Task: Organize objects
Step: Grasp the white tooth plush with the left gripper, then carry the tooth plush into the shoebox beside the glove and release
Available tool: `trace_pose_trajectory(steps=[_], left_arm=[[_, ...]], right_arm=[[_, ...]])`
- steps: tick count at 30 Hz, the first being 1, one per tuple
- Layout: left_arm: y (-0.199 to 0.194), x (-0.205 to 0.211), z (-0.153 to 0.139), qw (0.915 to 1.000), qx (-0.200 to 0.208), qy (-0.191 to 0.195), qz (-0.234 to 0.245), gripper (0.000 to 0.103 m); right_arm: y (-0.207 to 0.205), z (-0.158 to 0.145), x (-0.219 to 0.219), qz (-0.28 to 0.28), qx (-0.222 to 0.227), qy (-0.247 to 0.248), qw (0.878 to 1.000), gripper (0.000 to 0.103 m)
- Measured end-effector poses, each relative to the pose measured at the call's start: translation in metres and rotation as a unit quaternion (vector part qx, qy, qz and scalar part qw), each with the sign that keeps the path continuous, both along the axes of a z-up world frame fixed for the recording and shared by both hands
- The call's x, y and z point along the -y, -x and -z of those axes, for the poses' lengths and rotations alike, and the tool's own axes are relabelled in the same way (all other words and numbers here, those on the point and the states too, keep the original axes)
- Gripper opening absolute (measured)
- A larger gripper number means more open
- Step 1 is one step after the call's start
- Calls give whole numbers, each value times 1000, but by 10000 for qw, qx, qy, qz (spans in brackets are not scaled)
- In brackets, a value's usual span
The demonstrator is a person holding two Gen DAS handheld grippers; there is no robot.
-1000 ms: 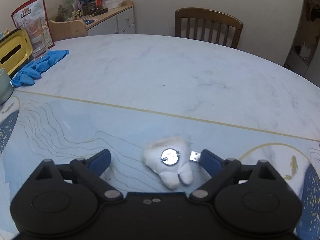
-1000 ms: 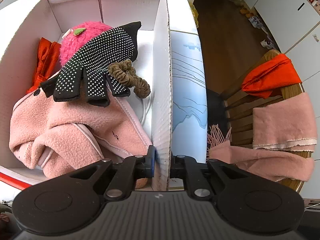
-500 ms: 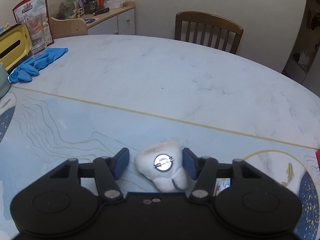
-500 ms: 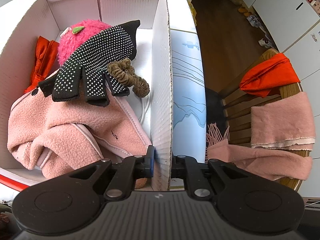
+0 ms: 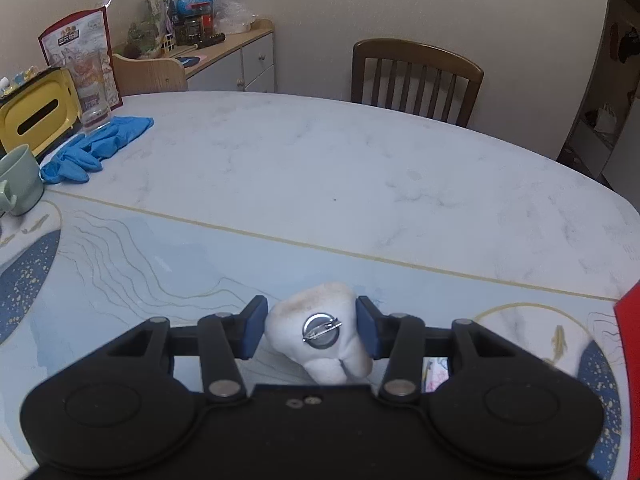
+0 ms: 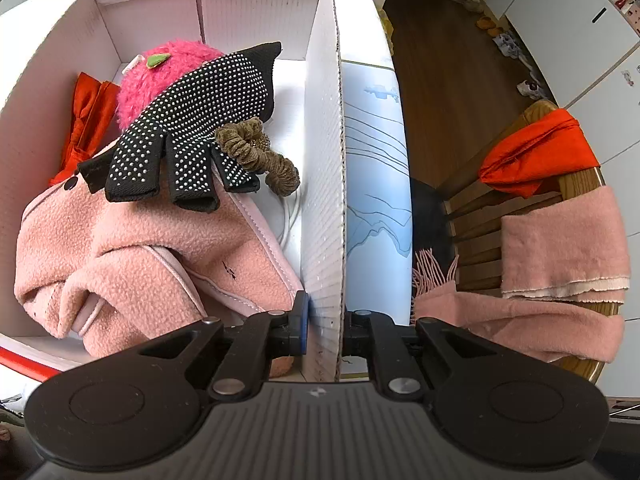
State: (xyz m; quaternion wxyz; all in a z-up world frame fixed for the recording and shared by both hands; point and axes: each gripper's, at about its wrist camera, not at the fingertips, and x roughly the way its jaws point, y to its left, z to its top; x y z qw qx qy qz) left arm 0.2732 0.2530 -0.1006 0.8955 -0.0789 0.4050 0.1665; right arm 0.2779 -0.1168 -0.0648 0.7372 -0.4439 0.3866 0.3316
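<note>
A white tooth-shaped plush (image 5: 344,356) with a round metal pin on its face sits between the blue pads of my left gripper (image 5: 311,314), just above the patterned table mat. The jaws are closing and both pads press its sides. My right gripper (image 6: 325,320) is shut on the right wall (image 6: 324,160) of a white cardboard box with red rims. Inside the box lie a black dotted glove (image 6: 192,120), a pink fuzzy plush (image 6: 160,72), a brown scrunchie (image 6: 260,152), a pink fleece garment (image 6: 140,260) and a red cloth (image 6: 86,116).
On the marble table's far left are blue gloves (image 5: 92,148), a green mug (image 5: 18,184), a yellow tissue box (image 5: 36,120) and a glass (image 5: 94,92). A wooden chair (image 5: 416,76) stands behind. Right of the box, another chair carries an orange cloth (image 6: 536,156) and a pink scarf (image 6: 560,240).
My left gripper went from wide open around the plush tooth to pressing on it, then rose with it. The right gripper and the box have stayed still.
</note>
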Motion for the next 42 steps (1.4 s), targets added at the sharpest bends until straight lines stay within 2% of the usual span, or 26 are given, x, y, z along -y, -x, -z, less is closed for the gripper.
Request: trace_pose_trajectory(steps=[11, 16, 20, 31, 36, 42], left_arm=[[22, 30, -38, 9994, -22, 23, 333, 46], [25, 62, -57, 9972, -7, 92, 747, 46], [25, 100, -72, 9922, 88, 78, 1240, 46], [11, 212, -97, 9656, 327, 35, 2579, 46], [4, 259, -95, 9504, 317, 27, 3094, 46], [1, 312, -77, 9315, 158, -91, 3632, 46]], right_arm=[[-2, -2, 4, -8, -57, -196, 9998, 10], [-1, -4, 6, -22, -86, -313, 9995, 10], [0, -5, 9, -61, -159, -382, 9991, 10], [-2, -7, 16, -145, -321, -610, 9975, 10], [-4, -8, 18, -176, -389, -668, 9969, 10], [-4, -8, 19, -222, -418, -675, 9966, 10]])
